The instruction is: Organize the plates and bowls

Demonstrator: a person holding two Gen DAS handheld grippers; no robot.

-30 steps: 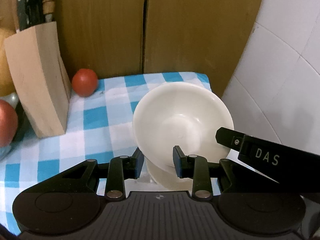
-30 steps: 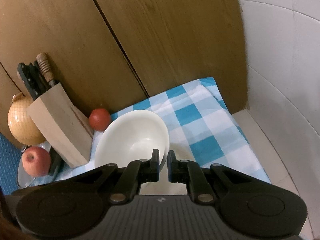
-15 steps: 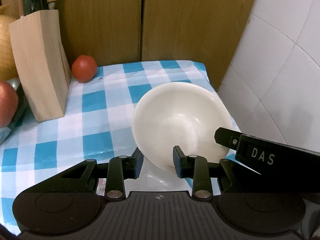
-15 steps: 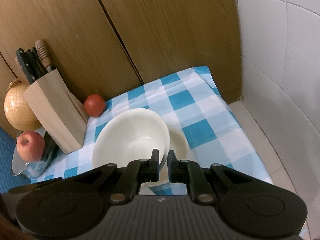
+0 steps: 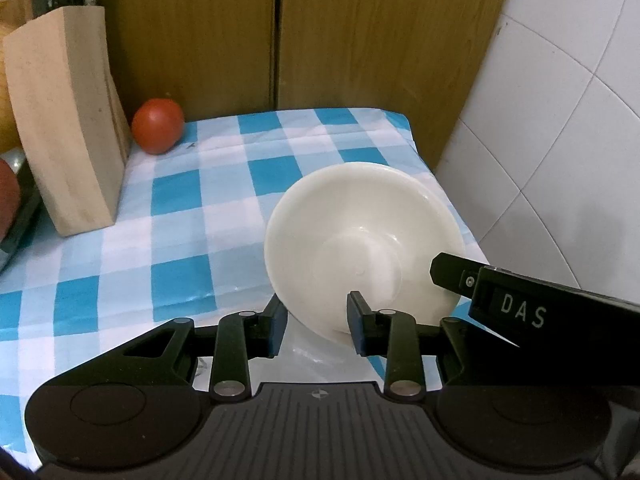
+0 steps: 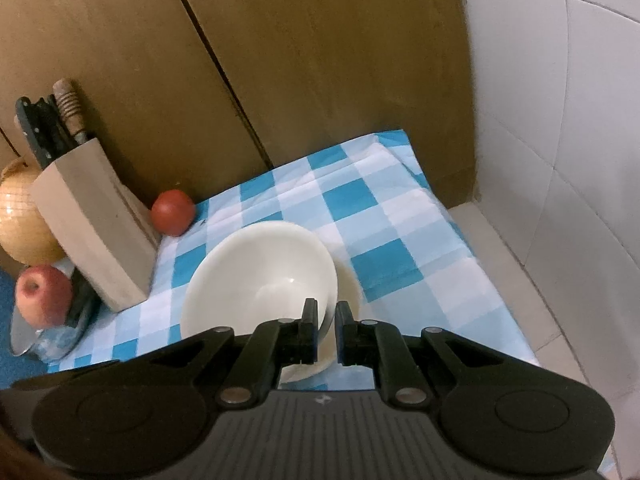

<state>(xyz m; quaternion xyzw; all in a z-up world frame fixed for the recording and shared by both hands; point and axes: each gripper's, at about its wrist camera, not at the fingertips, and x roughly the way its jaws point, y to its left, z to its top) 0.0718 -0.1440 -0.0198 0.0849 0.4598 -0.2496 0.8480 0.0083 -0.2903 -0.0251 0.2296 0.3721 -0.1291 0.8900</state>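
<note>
A white bowl (image 5: pixel 360 240) hangs tilted over the blue-and-white checked cloth (image 5: pixel 180 200), held from two sides. My left gripper (image 5: pixel 316 320) is shut on its near wall, one finger outside and one inside. Reaching in from the right, my right gripper (image 5: pixel 438 270) pinches the bowl's rim. In the right wrist view the right gripper (image 6: pixel 327 316) is shut on the rim of the bowl (image 6: pixel 248 272). A second cream dish (image 6: pixel 350 288) lies on the cloth under the bowl, mostly hidden by it.
A wooden knife block (image 5: pixel 64 140) stands at the left with a tomato (image 5: pixel 157 131) beside it. An apple (image 6: pixel 42 296) and a round yellow object (image 6: pixel 20 216) sit further left. Brown cabinet doors (image 5: pixel 360 40) close the back, and a white tiled wall (image 5: pixel 560 120) closes the right.
Both grippers have kept their hold on the bowl. The bowl has shifted off the dish beneath it, more of which now shows in the right wrist view. More cloth is visible.
</note>
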